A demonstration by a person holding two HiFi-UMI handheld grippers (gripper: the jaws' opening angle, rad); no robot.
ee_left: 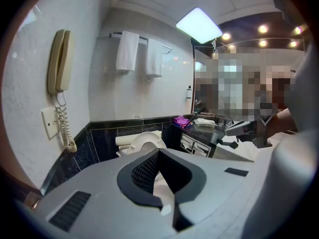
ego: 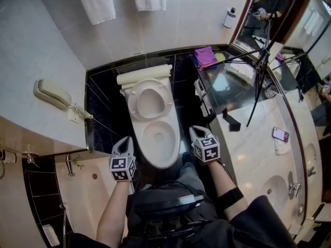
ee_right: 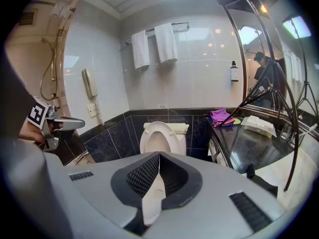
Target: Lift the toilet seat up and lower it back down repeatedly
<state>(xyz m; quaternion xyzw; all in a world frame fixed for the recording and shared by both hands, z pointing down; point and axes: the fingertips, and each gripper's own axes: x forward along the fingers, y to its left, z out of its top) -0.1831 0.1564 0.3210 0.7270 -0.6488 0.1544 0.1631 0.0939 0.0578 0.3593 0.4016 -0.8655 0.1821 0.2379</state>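
The white toilet seat (ego: 150,100) stands raised against the tank, with the open bowl's rim (ego: 173,156) in front of it. It also shows upright in the right gripper view as the seat (ee_right: 158,137) and in the left gripper view as the seat (ee_left: 144,142). My left gripper (ego: 124,141) hovers left of the bowl's front and my right gripper (ego: 197,130) hovers to its right. Neither touches the toilet. The left gripper (ee_left: 158,152) and the right gripper (ee_right: 159,154) each have their jaws together with nothing between them.
A wall phone (ego: 51,93) hangs at the left above a bathtub edge (ego: 88,190). Two towels (ego: 95,1) hang on the back wall. To the right is a black counter (ego: 232,87) with a purple cloth (ego: 206,56), a tripod (ego: 261,71) and a phone (ego: 280,134).
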